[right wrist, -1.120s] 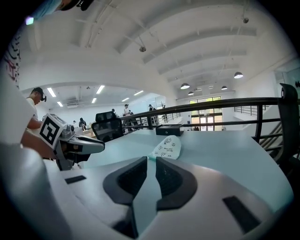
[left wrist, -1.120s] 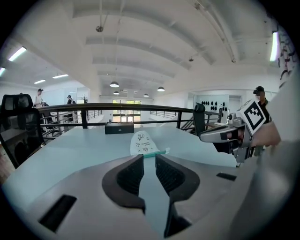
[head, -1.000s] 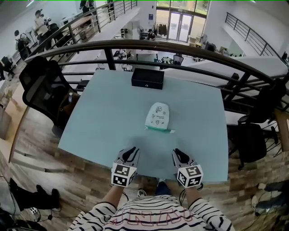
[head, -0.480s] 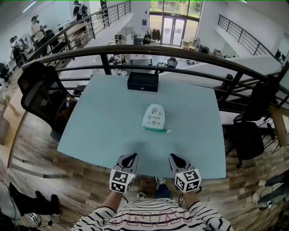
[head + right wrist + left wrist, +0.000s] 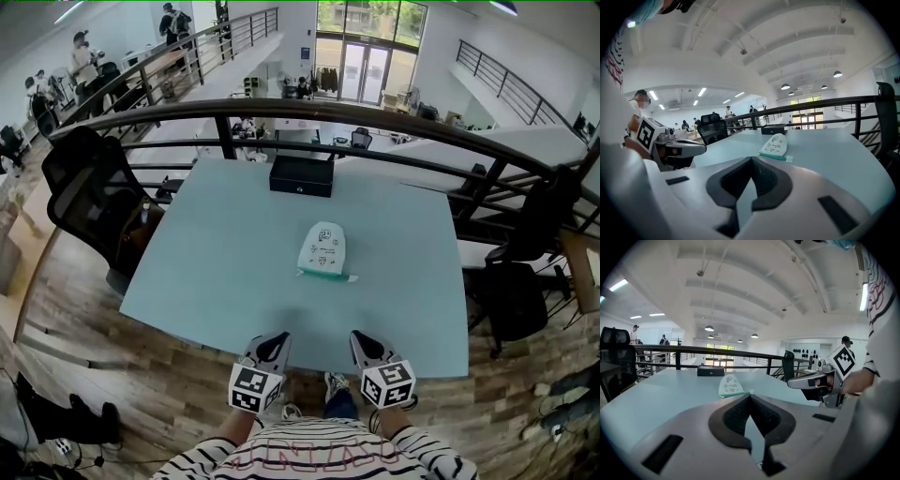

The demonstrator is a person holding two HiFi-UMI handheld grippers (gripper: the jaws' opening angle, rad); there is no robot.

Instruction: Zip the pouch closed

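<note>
Both grippers have drawn back toward the table's (image 5: 216,253) near edge since a second ago, and their jaws, then partly apart, have come together. From my station, the left gripper (image 5: 272,339) sits over that near edge, left of the table's middle line, with its dark pads meeting at the tips and nothing between them. The right gripper (image 5: 361,337) sits beside it over the same edge, right of the middle line, pads likewise pressed tip to tip on nothing. The two are apart from each other, both pointing toward the table's far side and angled a little downward.

I see the pouch (image 5: 323,251) lying flat near the middle of the table, well apart from both grippers, its rounded white end toward the table's far edge and its green-trimmed straight end toward the near edge. It has not shifted on the table. A small white tab (image 5: 351,277) sticks out at the right end of that green trim; I cannot tell from here how far the zip is run.

On the table's far edge stands a black box (image 5: 301,175). A black office chair (image 5: 89,187) stands off the table's left side, and a dark curved railing (image 5: 375,111) runs just beyond its far edge.
</note>
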